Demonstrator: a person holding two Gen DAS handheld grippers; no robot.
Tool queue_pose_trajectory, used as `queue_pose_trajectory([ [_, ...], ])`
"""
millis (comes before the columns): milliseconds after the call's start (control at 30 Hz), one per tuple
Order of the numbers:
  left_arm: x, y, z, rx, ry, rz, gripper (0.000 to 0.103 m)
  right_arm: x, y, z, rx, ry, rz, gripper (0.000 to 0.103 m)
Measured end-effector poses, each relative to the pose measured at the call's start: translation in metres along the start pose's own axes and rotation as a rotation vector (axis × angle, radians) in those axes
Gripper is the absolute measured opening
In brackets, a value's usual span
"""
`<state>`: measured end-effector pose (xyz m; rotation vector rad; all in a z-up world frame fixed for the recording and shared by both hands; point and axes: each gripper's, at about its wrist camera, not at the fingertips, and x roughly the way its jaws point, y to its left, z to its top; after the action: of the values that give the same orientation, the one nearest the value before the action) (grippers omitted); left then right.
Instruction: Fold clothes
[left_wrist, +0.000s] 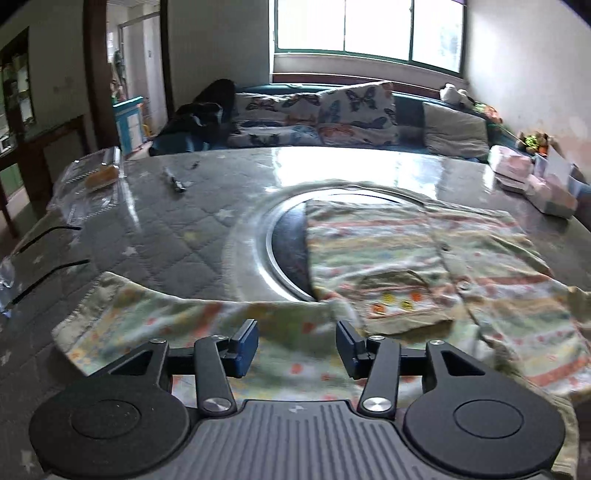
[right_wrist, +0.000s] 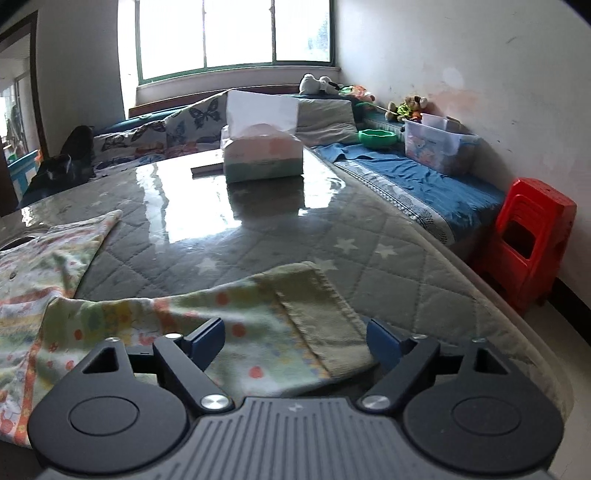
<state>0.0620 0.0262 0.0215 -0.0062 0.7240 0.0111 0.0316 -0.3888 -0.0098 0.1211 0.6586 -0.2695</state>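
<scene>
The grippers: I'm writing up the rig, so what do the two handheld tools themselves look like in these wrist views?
Both look alike: the left gripper and right gripper have blue finger pads on black linkage arms with silver pivot screws, two round black discs and a ribbed grey body between them. No cables or sleeves show.

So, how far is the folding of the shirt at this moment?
Done: the striped button shirt lies spread out on the quilted table cover, sleeves out to both sides. In hand: the left gripper is open above the left sleeve, and the right gripper is open above the right sleeve; neither is gripping. Left: every fold, since no fold is visible.
</scene>
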Motion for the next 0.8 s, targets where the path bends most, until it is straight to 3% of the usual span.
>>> queue_pose_trajectory([
  [167, -0.001, -0.015, 0.000, 0.014, 0.001, -0.028, 0.058, -0.003, -0.009, -0.001, 0.020, -0.011, -0.028, 0.080],
  [433, -0.003, -0.032, -0.002, 0.029, 0.007, -0.064, 0.084, -0.005, -0.014, -0.008, 0.049, -0.002, -0.034, 0.065],
  [500, -0.002, -0.036, -0.004, 0.027, 0.012, -0.076, 0.092, -0.006, -0.014, -0.009, 0.062, -0.012, -0.033, 0.058],
  [567, -0.003, -0.039, -0.005, 0.028, 0.012, -0.087, 0.095, -0.007, -0.016, -0.009, 0.080, -0.021, -0.033, 0.043],
  [633, -0.002, -0.042, -0.006, 0.028, 0.016, -0.092, 0.101, -0.008, -0.017, -0.009, 0.094, -0.025, -0.028, 0.038],
  [800, 0.000, -0.045, -0.009, 0.025, 0.029, -0.096, 0.103, -0.009, -0.020, -0.010, 0.118, -0.032, -0.015, 0.027],
])
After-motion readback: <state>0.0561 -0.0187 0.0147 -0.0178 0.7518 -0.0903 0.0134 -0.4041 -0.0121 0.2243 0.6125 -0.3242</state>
